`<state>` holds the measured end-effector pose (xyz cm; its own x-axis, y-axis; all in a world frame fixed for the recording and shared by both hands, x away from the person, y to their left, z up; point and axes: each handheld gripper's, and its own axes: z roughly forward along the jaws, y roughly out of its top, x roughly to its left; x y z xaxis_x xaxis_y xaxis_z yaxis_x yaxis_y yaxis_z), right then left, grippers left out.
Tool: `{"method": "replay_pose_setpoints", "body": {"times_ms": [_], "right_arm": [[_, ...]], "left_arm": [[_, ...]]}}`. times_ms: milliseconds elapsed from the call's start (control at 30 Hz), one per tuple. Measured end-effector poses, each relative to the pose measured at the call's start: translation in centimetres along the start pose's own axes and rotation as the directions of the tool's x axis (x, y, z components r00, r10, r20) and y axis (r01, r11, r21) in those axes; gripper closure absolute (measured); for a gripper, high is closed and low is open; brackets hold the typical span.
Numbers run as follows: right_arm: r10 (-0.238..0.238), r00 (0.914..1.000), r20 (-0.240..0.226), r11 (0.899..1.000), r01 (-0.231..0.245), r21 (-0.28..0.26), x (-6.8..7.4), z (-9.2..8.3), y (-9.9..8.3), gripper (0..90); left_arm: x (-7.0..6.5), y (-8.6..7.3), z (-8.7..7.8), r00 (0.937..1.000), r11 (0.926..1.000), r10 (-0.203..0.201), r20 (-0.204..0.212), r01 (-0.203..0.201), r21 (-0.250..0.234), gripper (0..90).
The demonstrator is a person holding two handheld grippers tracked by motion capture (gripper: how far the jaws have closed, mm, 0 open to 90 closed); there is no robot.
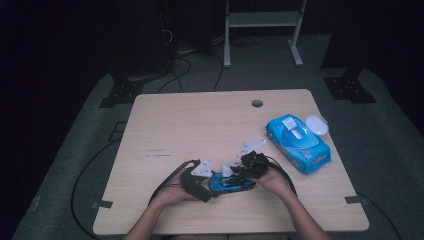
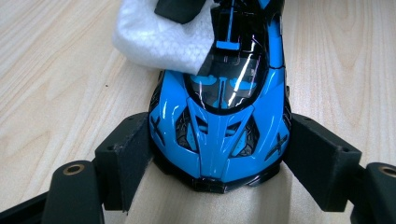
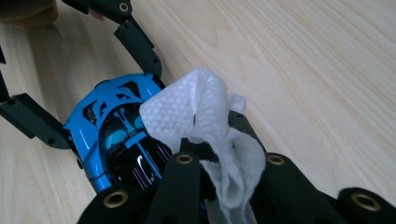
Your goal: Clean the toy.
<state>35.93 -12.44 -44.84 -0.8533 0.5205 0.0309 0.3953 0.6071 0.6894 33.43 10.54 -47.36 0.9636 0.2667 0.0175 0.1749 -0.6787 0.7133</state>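
Note:
A glossy blue and black toy car stands on the wooden table near its front edge. My left gripper is shut on the car's nose, one pad pressed against each side. My right gripper is shut on a white textured wipe, which drapes over the jaws and rests on the car's roof and side. In the high view the two grippers meet over the car, the left gripper at its left end and the right gripper above it. The wipe covers part of the car's far half.
A blue pack of wipes lies at the table's right side, with a white oval lid beside it. A round cable hole sits near the far edge. Black cables trail off the front left of the table.

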Motion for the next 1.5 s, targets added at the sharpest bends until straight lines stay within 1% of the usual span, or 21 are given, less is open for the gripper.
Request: {"method": "replay_pose_setpoints", "body": {"times_ms": [33,100,167,233,267,300,333,400,433,533,667,767,867,933,1000,1033,1200,1267,1367,1433,1500], "right_arm": [[-0.003,1.0000,0.001,1.000,0.003,-0.003,0.2,0.1,0.2,82.7],[-0.011,0.9989,-0.047,1.000,0.010,-0.017,0.8,0.7,0.9,82.7],[-0.031,0.9983,-0.049,0.999,0.030,-0.009,1.3,1.3,1.3,82.7],[-0.034,0.9981,-0.052,0.999,0.034,0.003,1.2,1.0,1.4,82.7],[-0.029,0.9985,-0.046,1.000,0.029,0.001,1.0,0.6,1.1,82.7],[-0.032,0.9993,-0.021,0.999,0.033,0.010,0.6,0.1,0.8,82.7],[-0.033,0.9994,0.012,0.999,0.033,0.039,0.0,-0.7,0.2,82.7],[-0.003,0.9999,0.015,0.999,0.002,0.032,-0.7,-2.0,-0.6,82.7],[-0.012,0.9991,0.042,0.999,0.010,0.042,-0.9,-2.7,-1.0,82.7],[-0.008,0.9977,0.067,0.999,0.005,0.036,-1.2,-4.7,-2.2,82.8],[-0.004,0.9959,0.090,0.999,0.000,0.045,-1.5,-6.0,-3.1,82.8],[-0.009,0.9945,0.105,0.999,0.004,0.047,-1.7,-5.9,-3.5,82.7],[-0.027,0.9942,0.104,0.998,0.021,0.061,-1.1,-5.4,-3.6,81.8],[-0.029,0.9950,0.096,0.998,0.024,0.052,-1.0,-5.3,-3.5,77.1],[-0.016,0.9979,0.063,0.999,0.013,0.052,-1.0,-5.5,-3.4,68.5],[-0.015,0.9978,0.065,0.998,0.011,0.055,-0.9,-5.6,-3.4,65.3],[-0.009,0.9991,0.041,1.000,0.009,0.011,-0.4,-6.5,-3.4,60.0],[-0.002,0.9996,0.030,1.000,0.002,-0.007,-0.3,-6.6,-3.3,59.9],[0.005,0.9990,0.045,1.000,-0.005,0.006,-0.3,-5.8,-3.2,62.9],[0.002,0.9972,0.074,1.000,-0.004,0.024,-0.4,-4.9,-3.2,69.7],[0.001,0.9950,0.100,1.000,-0.002,0.010,-0.3,-4.6,-3.4,77.4]], "left_arm": [[0.0,0.0,0.0,1.0000,1.0000,-0.004,0.002,0.004,-0.005,25.0],[0.0,0.0,0.0,1.0000,1.0000,-0.005,0.003,0.005,-0.005,25.0],[0.0,-0.1,0.0,1.0000,1.0000,-0.005,0.003,0.005,-0.005,25.0],[0.0,0.0,0.0,1.0000,1.0000,0.000,0.001,0.000,-0.004,25.0],[0.0,0.0,0.0,1.0000,1.0000,-0.002,0.001,0.002,-0.006,25.0],[0.0,-0.1,0.0,1.0000,1.0000,-0.002,0.001,0.002,-0.006,25.0],[0.0,-0.1,0.0,1.0000,1.0000,-0.003,0.001,0.003,-0.008,25.0],[0.0,-0.1,0.0,1.0000,1.0000,-0.003,0.002,0.003,-0.005,25.0],[0.0,-0.1,0.0,1.0000,1.0000,-0.002,0.001,0.002,-0.004,25.0],[0.0,0.0,0.0,1.0000,1.0000,-0.002,0.002,0.002,-0.001,25.0],[0.0,-0.1,0.0,1.0000,1.0000,-0.002,0.000,0.002,-0.005,25.0],[-0.1,-0.1,0.0,1.0000,1.0000,-0.001,-0.001,0.001,-0.005,25.0],[0.0,-0.1,0.1,1.0000,1.0000,-0.005,0.002,0.005,-0.009,25.0],[0.0,-0.2,0.0,1.0000,1.0000,-0.004,0.003,0.004,-0.009,25.0],[0.0,-0.2,0.0,1.0000,1.0000,-0.005,0.002,0.005,-0.008,25.0],[0.0,-0.2,0.0,1.0000,1.0000,-0.005,0.002,0.005,-0.008,25.0],[0.0,-0.1,0.0,1.0000,1.0000,-0.002,0.001,0.002,-0.006,25.0],[-0.1,-0.1,0.0,1.0000,1.0000,-0.002,0.000,0.002,-0.006,25.0],[-0.1,-0.1,0.0,1.0000,1.0000,-0.001,-0.001,0.001,-0.003,25.0],[-0.1,-0.1,0.0,1.0000,1.0000,-0.005,0.001,0.005,-0.004,25.0],[0.0,-0.1,0.0,1.0000,1.0000,-0.004,0.002,0.004,-0.008,25.0]]}}
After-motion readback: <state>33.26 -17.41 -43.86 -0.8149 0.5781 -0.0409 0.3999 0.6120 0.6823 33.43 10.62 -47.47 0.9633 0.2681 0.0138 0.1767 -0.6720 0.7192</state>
